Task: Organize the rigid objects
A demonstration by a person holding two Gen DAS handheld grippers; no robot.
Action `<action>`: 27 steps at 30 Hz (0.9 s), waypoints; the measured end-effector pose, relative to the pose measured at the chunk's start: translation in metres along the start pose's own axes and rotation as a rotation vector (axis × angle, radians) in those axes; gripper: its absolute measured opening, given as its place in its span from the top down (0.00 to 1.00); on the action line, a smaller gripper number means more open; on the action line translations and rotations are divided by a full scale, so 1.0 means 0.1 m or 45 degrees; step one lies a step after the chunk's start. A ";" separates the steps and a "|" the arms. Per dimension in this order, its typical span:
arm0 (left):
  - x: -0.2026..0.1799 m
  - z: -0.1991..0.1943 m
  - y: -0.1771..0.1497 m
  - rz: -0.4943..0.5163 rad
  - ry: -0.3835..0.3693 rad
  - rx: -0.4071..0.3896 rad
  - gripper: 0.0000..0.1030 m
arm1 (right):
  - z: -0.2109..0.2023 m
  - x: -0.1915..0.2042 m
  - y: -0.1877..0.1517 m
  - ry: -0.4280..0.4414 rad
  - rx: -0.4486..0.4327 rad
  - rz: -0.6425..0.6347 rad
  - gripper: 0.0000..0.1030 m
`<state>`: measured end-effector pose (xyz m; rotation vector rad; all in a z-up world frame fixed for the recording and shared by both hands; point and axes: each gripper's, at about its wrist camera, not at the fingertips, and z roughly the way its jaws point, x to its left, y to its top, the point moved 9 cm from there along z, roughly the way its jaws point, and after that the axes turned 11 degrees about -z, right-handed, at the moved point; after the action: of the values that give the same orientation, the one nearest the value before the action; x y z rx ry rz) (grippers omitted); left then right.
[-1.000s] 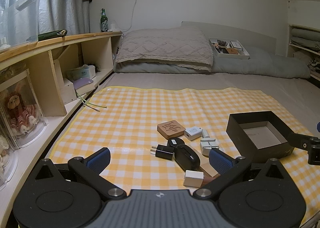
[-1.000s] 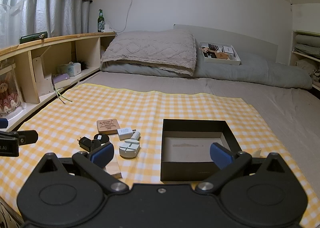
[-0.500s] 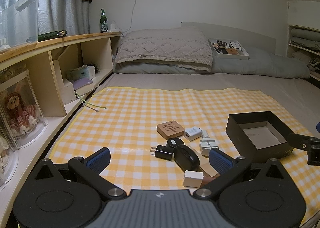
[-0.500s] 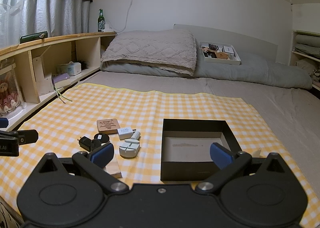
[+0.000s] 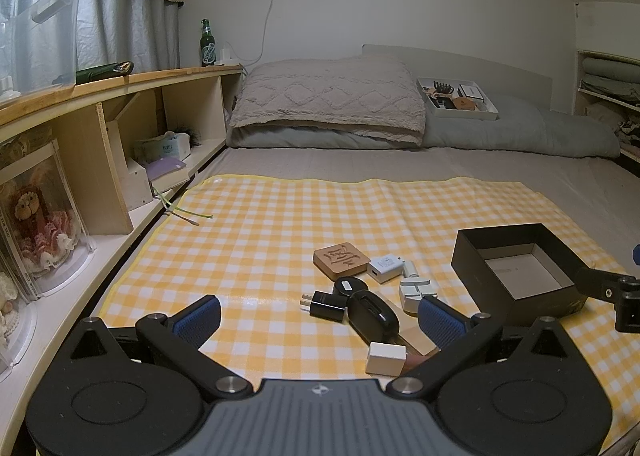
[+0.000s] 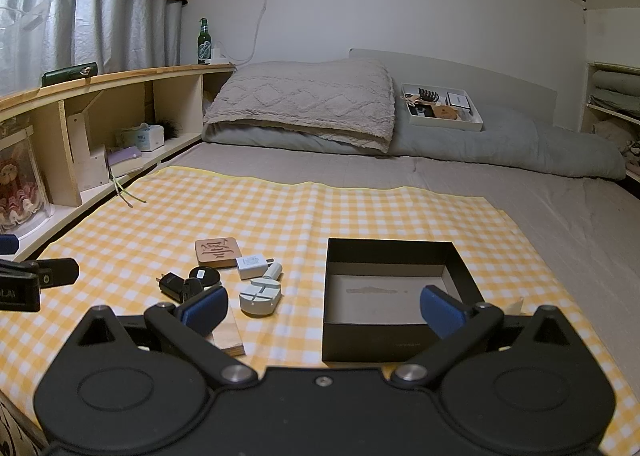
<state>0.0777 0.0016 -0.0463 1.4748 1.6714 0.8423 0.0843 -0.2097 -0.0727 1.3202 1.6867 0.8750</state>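
A bedroom: a grey mattress with a yellow-and-white checked mat spread over its near end as the work surface, pillows and a white tray against the far wall, a wooden shelf along the left side. On the mat the small hard items lie bunched in one loose cluster, which keeps them within reach of either tool: a carved wooden block, a white charger, a pale grey slotted tool, a black plug adapter, a black oval case, a small black disc and a white cube, some of them lying on a plywood strip. Just to the right of the cluster sits the open black box, empty with its mouth up, apparently the place meant for them. The left gripper hangs low behind the cluster with its jaws spread wide and nothing between them; the right gripper hovers in front of the box, likewise released and empty. Nothing has been sorted yet, judging by the bare box floor. The black case, nearest the left tool, looks like a sensible first pick.
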 end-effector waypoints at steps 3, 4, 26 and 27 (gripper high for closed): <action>0.00 0.00 0.01 -0.002 0.001 -0.002 0.00 | -0.01 0.01 0.01 0.000 -0.003 -0.001 0.00; 0.00 0.00 0.01 -0.002 0.002 -0.002 0.00 | -0.01 0.01 0.01 0.002 -0.006 -0.003 0.00; -0.35 0.32 -0.16 0.132 -0.143 0.206 0.00 | 0.45 -1.08 0.62 -0.066 0.162 0.095 0.00; -0.36 0.37 -0.18 0.145 -0.148 0.225 0.00 | 0.54 -1.16 0.60 -0.057 0.183 0.117 0.00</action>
<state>0.1025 -0.0366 -0.0769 1.7201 1.6209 0.6682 0.1728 -0.3079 -0.0226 1.5134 1.6909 0.7826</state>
